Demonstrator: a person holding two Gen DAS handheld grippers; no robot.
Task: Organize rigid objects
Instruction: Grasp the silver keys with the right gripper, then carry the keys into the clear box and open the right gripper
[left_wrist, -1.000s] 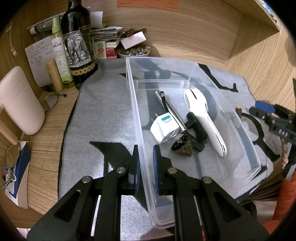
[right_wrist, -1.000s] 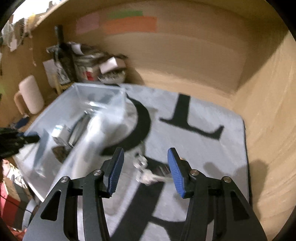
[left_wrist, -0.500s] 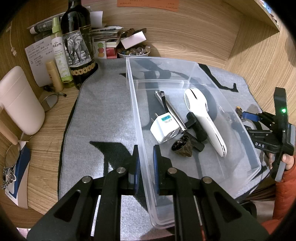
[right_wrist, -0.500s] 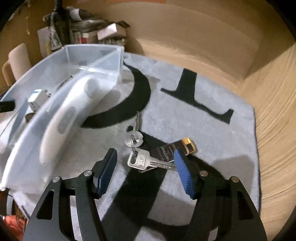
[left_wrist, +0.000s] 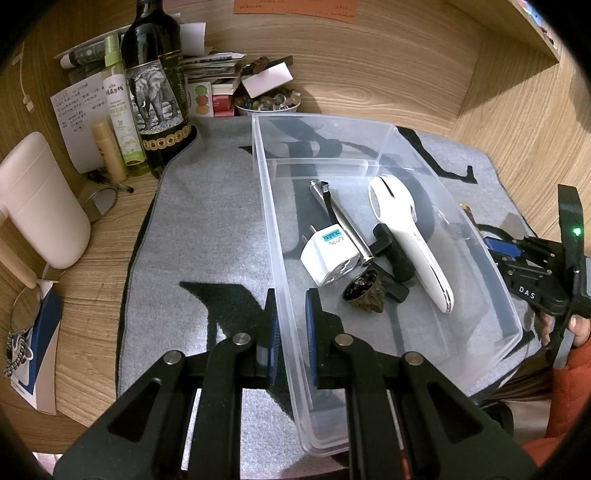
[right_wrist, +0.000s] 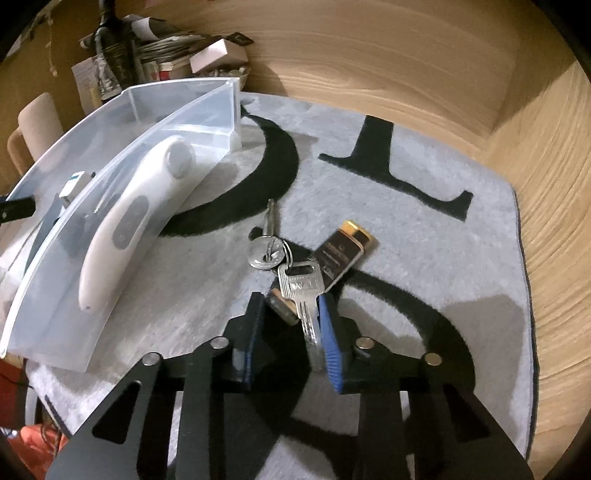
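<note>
Far left on the wooden desk: pale pink container (left_wrist: 40, 206), then dark bottle with elephant label (left_wrist: 157, 92) beside a green spray bottle (left_wrist: 120, 122), all off the grey mat (left_wrist: 207, 229)

Left gripper (left_wrist: 289, 321) pinches the near-left wall of the clear plastic bin (left_wrist: 273, 206), one pad outside, one inside, pressed together on the wall

Inside the bin, left to right: metal tool (left_wrist: 338, 218) lying lengthwise, white plug adapter (left_wrist: 330, 258) leaning on it, small dark ridged piece (left_wrist: 364, 291), black handle-like part (left_wrist: 393, 251), long white handheld device (left_wrist: 408, 236) along the right side

Right of the bin, on the mat: right gripper (right_wrist: 291, 321) held in a hand with an orange sleeve (left_wrist: 569, 384). Its jaws are closing around the key bunch (right_wrist: 295, 280); the square-head key's blade sits against the right pad, left pad looks not yet touching, hard to be sure. A brown block-like item under the key is too hidden to name. Round-head key lies further out on the same ring. Black and gold lighter (right_wrist: 341, 251) touches the keys on their right, outside the jaws
</note>
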